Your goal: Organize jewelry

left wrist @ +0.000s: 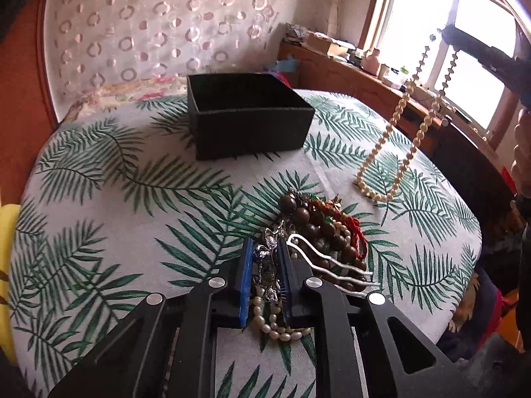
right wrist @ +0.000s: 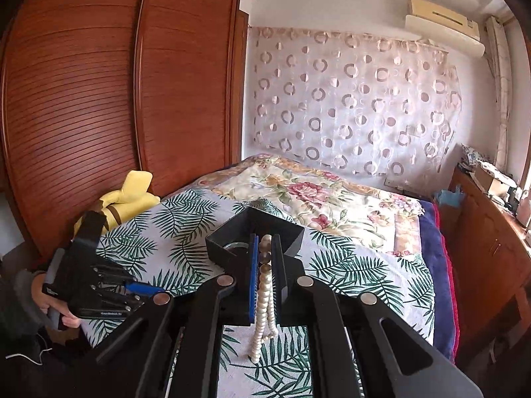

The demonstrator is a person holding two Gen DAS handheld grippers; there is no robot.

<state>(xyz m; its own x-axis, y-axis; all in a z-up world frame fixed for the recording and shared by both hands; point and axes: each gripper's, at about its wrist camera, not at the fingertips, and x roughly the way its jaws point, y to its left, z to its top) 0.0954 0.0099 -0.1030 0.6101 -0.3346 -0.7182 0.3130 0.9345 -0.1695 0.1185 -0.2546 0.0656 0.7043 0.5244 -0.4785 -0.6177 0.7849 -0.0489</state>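
Left gripper (left wrist: 265, 258) pinches a silver ornament (left wrist: 267, 262) in the jewelry pile (left wrist: 312, 229) ahead. Right gripper (right wrist: 265, 248) clamps a hanging pearl necklace (right wrist: 265, 295); box (right wrist: 255, 235) just beyond.

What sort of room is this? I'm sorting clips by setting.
Most likely a bedroom: a bed under a floral quilt, a tall wooden wardrobe, and a wall air conditioner near the window.

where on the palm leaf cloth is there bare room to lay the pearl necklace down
Bare cloth lies left of the jewelry pile, between it and the black box, running to the cloth's left edge. A smaller patch sits right of the pile, under the hanging pearl necklace. It is crowded at the pile, where the left gripper grips a silver piece.
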